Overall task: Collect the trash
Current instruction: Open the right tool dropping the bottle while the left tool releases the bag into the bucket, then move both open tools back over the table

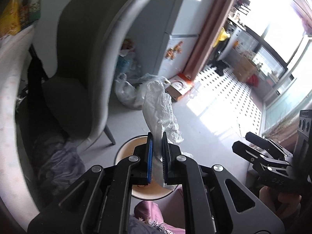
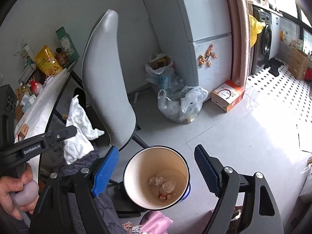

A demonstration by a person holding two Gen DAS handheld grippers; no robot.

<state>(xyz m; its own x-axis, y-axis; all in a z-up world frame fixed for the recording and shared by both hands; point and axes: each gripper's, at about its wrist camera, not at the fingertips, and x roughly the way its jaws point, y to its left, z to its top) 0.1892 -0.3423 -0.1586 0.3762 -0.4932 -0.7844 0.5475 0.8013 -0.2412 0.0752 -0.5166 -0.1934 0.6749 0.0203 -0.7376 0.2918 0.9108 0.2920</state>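
you are holding a crumpled white tissue (image 1: 159,109) clamped between the blue pads of the left gripper (image 1: 157,152), directly above the open mouth of the small bin (image 2: 156,177), whose cream interior already holds a few scraps of paper trash (image 2: 162,185) at its bottom. the right gripper (image 2: 156,172) is standing with its jaws wide apart and empty, flanking the bin's rim on the left and right without touching it. the step in hand appears to be the drop-off of the tissue. the next move likely calls for you to lower the left gripper slightly toward the rim, then part its jaws so the tissue falls inside, not onto the near pink cloth (image 2: 156,222).
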